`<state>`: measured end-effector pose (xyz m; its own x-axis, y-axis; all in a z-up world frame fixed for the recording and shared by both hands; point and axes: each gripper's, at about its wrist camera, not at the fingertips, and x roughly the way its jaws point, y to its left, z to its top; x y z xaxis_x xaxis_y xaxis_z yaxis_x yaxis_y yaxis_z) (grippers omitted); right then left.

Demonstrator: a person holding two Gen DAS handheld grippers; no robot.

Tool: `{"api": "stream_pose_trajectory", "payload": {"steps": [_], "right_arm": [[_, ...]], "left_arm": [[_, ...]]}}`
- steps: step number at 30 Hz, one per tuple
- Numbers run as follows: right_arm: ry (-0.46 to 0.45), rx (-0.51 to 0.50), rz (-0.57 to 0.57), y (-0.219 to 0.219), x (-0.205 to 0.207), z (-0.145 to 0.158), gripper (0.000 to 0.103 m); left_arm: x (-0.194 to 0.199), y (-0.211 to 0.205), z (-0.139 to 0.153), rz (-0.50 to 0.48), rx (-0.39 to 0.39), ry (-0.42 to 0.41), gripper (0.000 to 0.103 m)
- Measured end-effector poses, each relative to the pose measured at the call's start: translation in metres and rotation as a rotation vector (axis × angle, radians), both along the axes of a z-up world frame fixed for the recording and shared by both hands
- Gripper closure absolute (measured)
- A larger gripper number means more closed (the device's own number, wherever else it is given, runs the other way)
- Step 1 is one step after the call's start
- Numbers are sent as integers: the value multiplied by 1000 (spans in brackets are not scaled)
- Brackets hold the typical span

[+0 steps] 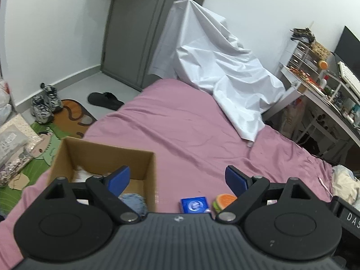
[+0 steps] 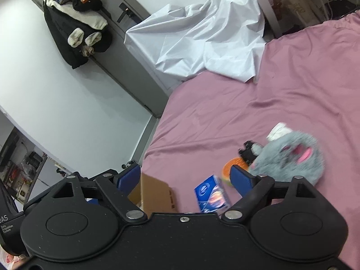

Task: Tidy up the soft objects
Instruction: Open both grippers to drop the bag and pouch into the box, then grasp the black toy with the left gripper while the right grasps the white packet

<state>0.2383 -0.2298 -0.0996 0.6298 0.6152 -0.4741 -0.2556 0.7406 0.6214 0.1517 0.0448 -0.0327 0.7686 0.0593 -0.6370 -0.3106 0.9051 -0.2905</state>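
- A bedroom, its bed [image 1: 180,121] covered in a mauve sheet, with a crumpled white cloth [image 1: 225,67] draped over something at the upper centre of the left wrist view and spilling onto the mattress; a grey door and cluttered desk stand behind.
- At the lower left of that view an open cardboard box [image 1: 108,157] sits on the sheet, apparently the collecting bin; something blue and fuzzy and something pale already lie inside.
- Loose items cluster just beside the box: a blue packet [image 1: 194,204] and an orange-and-green soft toy [image 1: 222,201] low in the frame.
- In the right wrist view a grey furry plush [image 2: 292,157] with pink markings, blurred, lies at right centre, a small black clip-like object [image 2: 247,153] touching its left edge; the packet and orange toy sit near it.
- The left gripper [image 1: 177,180] hangs above the box's right wall, fingers spread wide and holding nothing, angled down the bed.
- The right gripper [image 2: 186,180] is tilted, also spread and empty, poised over the packet with the plush just past its right finger.
- Judged from the layout, the plush, the largest piece outside the box, seems a likely next pick; its loose pile should compress easily.
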Motion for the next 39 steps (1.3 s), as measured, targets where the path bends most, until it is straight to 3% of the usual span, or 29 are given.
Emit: {"api": "stream_pose_trajectory", "payload": {"steps": [6, 23, 30, 33, 35, 37, 39], "right_arm": [[12, -10, -34, -20, 12, 2, 13], [36, -91, -85, -53, 61, -4, 9], [116, -108, -49, -57, 87, -18, 9], [180, -104, -41, -59, 99, -28, 31], [231, -94, -32, -60, 108, -38, 54], [255, -116, -26, -59, 114, -44, 61], [268, -131, -21, -57, 118, -49, 62]], "left_arm": [[13, -15, -1, -44, -30, -1, 13], [56, -49, -29, -93, -53, 98, 13], [78, -63, -43, -140, -76, 146, 14], [90, -68, -50, -197, -120, 180, 18], [96, -72, -53, -207, -120, 182, 28], [103, -75, -57, -219, -124, 194, 36], [110, -77, -64, -229, -153, 214, 45]]}}
